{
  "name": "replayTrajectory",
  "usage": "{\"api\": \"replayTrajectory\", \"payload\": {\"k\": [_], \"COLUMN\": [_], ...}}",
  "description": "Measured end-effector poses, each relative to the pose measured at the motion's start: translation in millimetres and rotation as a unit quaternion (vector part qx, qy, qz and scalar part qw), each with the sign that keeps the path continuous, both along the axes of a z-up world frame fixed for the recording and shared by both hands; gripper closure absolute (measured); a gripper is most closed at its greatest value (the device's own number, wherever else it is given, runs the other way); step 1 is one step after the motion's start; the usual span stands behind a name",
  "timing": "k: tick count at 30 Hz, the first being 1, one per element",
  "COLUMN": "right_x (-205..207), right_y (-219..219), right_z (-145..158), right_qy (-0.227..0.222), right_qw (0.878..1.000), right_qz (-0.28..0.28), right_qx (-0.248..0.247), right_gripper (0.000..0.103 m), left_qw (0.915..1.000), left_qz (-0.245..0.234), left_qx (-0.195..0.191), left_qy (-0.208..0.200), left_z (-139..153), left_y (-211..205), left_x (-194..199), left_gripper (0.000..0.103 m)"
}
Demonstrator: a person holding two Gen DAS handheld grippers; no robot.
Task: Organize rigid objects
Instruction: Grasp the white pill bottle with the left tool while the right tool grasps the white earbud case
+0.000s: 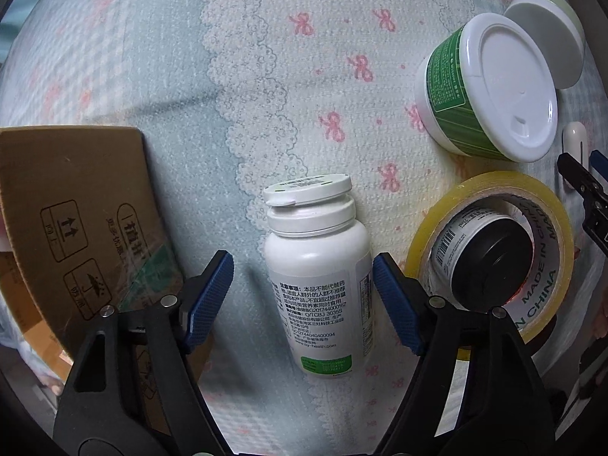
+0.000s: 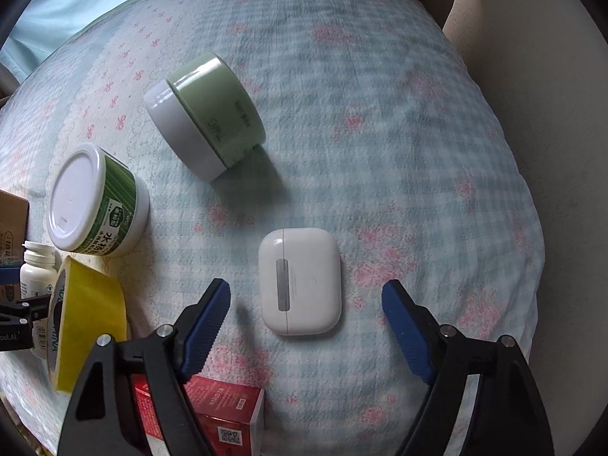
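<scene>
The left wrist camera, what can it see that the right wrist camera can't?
Only the left wrist view shows the black-capped bottle standing inside the tape roll, and the print on the cardboard box.

Only the right wrist view shows the earbud case between the open jaws of the right gripper, the red box, and the pale chair.

Both show the pill bottle, the tape roll, the green striped tub, the pale green jar and the tablecloth.
</scene>
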State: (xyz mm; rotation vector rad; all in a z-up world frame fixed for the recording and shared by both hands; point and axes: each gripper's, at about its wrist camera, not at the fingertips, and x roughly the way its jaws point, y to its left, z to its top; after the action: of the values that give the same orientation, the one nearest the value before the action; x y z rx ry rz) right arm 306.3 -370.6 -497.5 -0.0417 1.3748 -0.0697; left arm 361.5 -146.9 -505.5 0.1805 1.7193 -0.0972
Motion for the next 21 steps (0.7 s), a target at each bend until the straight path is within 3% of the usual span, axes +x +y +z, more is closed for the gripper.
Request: {"api": "replayTrajectory", "payload": {"k": [5, 9, 12, 21], "right_x": [9.3, 17.0, 18.6, 16.9], "right_y": [0.8, 6.6, 10.3, 9.3], "right_z": [-11.2, -12.1, -14.0, -12.4], "right_qy": [0.012, 0.014, 0.014, 0.004], "right_qw": [1.000, 1.000, 1.000, 1.000], "right_qz": [0.003, 0.017, 0.020, 0.021], "right_qx": [0.003, 0.006, 0.009, 0.019], "right_gripper": [0.040, 0.054, 0.059, 0.062], "left_qw": [0.9999, 0.9985, 0.9987, 0.9994], "left_qz": [0.005, 0.023, 0.010, 0.006], "left_qx": [-0.012, -0.040, -0.035, -0.035], "left_qy": [0.007, 0.032, 0.037, 0.005], "left_z": [-9.9, -17.8, -24.6, -29.5], "left_y": [5.9, 17.3, 18.6, 3.2], "left_x": [-2.7, -4.2, -10.5, -33.0], "left_gripper": [0.032, 0.050, 0.053, 0.056]}}
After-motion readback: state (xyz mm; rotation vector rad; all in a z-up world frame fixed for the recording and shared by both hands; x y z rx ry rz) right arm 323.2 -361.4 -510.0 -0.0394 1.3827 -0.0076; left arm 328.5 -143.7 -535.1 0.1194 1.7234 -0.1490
